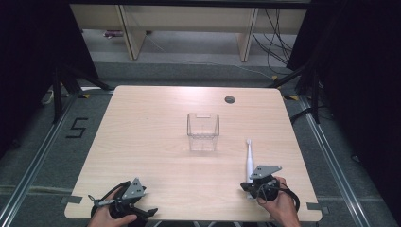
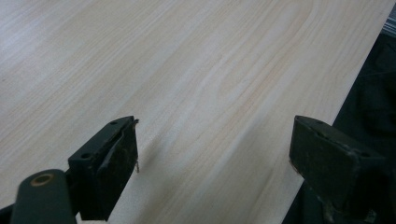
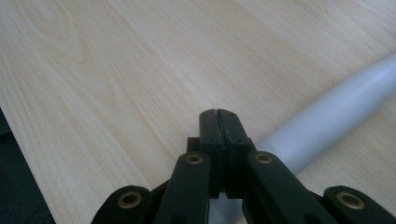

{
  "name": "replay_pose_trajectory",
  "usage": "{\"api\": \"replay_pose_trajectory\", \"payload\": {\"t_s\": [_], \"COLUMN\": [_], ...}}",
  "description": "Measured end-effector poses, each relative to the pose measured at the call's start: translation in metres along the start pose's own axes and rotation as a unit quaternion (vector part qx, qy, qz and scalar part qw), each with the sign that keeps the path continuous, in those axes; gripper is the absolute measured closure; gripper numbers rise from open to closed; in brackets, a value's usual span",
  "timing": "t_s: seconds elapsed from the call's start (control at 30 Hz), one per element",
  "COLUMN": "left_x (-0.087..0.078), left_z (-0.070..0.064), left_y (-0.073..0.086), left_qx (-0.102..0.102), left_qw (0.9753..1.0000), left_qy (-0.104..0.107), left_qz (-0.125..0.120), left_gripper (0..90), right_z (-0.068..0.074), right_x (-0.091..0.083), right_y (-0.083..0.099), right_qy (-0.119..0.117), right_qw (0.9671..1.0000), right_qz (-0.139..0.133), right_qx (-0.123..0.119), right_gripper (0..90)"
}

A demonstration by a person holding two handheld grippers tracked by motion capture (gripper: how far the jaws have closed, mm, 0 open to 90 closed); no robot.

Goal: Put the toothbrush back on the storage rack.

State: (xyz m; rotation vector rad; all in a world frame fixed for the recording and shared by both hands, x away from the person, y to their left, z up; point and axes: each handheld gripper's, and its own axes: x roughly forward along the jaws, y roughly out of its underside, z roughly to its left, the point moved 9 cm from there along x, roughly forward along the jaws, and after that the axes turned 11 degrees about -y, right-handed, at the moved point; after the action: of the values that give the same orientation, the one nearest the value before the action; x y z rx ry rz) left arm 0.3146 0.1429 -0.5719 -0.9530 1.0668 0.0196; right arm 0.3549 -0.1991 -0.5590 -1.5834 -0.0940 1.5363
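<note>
Around the clear plastic bin [image 1: 203, 131] the tabletop [image 1: 142, 142] lies open; the electric toothbrush [image 1: 248, 161] lies to its right.

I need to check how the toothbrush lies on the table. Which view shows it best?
The high view: the whole white toothbrush lies flat, head pointing away, beside the right gripper. The right gripper view shows just its handle.

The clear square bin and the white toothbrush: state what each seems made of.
Clear square bin: likely rigid transparent plastic, glossy; the tabletop shows through its walls. White electric toothbrush: probably smooth moulded plastic with a satin sheen, judging by the soft highlight along its handle in the right gripper view.
</note>
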Motion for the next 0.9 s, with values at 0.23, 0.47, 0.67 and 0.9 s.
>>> {"api": "replay_pose_trajectory", "payload": {"t_s": [0.23,0.47,0.67,0.9], "left_x": [0.000,0.000,0.000,0.000], "left_z": [-0.001,0.000,0.000,0.000], "left_y": [0.000,0.000,0.000,0.000], "left_qx": [-0.006,0.000,0.000,0.000], "left_qw": [1.0000,1.0000,1.0000,1.0000], "left_qy": [0.000,0.000,0.000,0.000], "left_qz": [0.001,0.000,0.000,0.000], "left_gripper": [14.8,14.8,14.8,14.8], "right_z": [-0.003,-0.007,-0.009,-0.011], "right_x": [-0.005,-0.010,-0.015,-0.018], "right_y": [0.004,0.010,0.015,0.021], "right_qy": [0.003,0.010,0.012,0.018], "right_qw": [1.0000,0.9998,0.9996,0.9994], "right_qz": [-0.004,-0.007,0.000,0.002], "right_qx": [0.006,0.015,0.025,0.031], "right_gripper": [89.4,89.4,88.9,88.9]}}
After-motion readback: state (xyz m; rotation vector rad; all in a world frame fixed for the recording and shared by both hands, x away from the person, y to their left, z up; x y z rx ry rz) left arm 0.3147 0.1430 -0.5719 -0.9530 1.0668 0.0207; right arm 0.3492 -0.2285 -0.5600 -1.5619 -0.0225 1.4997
